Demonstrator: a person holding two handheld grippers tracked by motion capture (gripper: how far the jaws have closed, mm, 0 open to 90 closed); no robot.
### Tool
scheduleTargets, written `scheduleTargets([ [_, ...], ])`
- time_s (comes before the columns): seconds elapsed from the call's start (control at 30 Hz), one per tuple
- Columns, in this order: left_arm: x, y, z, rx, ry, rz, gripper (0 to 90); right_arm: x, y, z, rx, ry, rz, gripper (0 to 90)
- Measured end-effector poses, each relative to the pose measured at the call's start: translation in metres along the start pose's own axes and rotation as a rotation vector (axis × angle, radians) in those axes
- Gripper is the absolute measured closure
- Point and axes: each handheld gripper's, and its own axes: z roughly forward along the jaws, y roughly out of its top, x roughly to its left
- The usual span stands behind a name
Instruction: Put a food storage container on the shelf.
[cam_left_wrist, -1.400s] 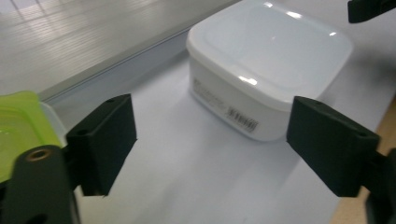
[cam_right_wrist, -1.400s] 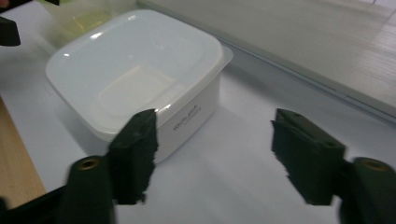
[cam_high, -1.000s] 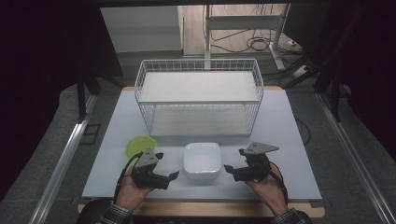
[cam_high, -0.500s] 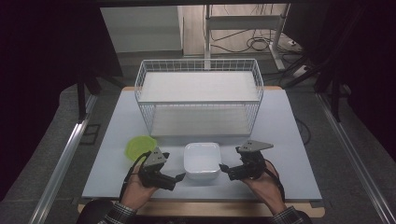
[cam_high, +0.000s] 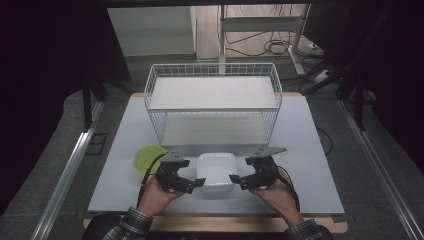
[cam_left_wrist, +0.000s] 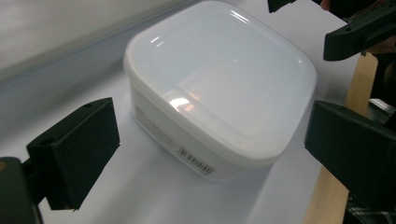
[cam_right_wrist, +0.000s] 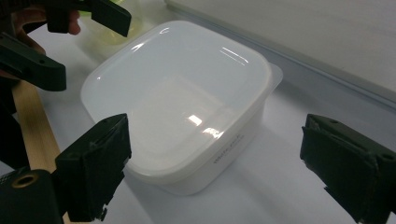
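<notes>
We judge this the approach step: the lidded white container rests on the worktop between our left tool and right tool, both spread wide and empty, so next each must close on its side.

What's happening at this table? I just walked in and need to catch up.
A person holds a claw in each hand, one either side of a lidded white plastic container near the table's front edge. The left claw and right claw are both open, pointing in at the container without gripping it. A green dish sits to the left, and a white wire basket stands behind.
</notes>
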Motion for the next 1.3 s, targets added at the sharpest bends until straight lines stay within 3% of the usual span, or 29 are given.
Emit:
scheduleTargets([
  [0.13,0.002,0.004,0.013,0.039,-0.022,-0.023,3.1,-0.003,0.003,0.011,0.037,0.029,0.033,9.5],
  [0.3,0.005,0.007,0.024,0.053,-0.056,-0.048,4.0,-0.006,0.005,0.025,0.076,0.068,0.077,12.6],
  [0.33,0.005,0.007,0.024,0.053,-0.056,-0.048,3.5,-0.006,0.005,0.025,0.076,0.068,0.077,12.6],
  [0.37,0.006,0.007,0.024,0.054,-0.061,-0.047,5.2,-0.007,0.006,0.028,0.080,0.101,0.094,17.3],
  [0.5,0.005,0.007,0.021,0.066,-0.068,-0.061,10.9,-0.006,0.007,0.028,0.095,0.104,0.125,19.0],
  [0.53,0.004,0.008,0.019,0.073,-0.065,-0.068,10.9,-0.006,0.007,0.027,0.098,0.103,0.140,21.8],
  [0.6,0.002,0.008,0.013,0.077,-0.040,-0.078,22.4,-0.005,0.007,0.021,0.102,0.091,0.172,30.6],
  [0.67,0.000,0.008,0.011,0.082,-0.029,-0.071,26.5,-0.004,0.007,0.019,0.102,0.082,0.169,32.5],
  [0.7,-0.005,0.008,0.009,0.088,-0.008,-0.049,27.7,0.002,0.008,0.015,0.109,0.051,0.166,37.0],
  [0.8,-0.014,0.007,0.005,0.091,0.031,-0.029,31.7,0.008,0.007,0.010,0.097,0.019,0.156,42.4],
  [0.9,-0.020,0.004,0.001,0.082,0.055,-0.037,36.4,0.013,0.004,0.004,0.091,0.005,0.173,48.6],
  [1.07,-0.026,-0.001,-0.003,0.066,0.070,-0.051,43.9,0.019,-0.002,-0.003,0.093,0.000,0.221,56.5],
  [1.3,-0.026,-0.005,-0.008,0.054,0.069,-0.084,53.1,0.024,-0.005,-0.007,0.079,-0.022,0.218,61.5],
])
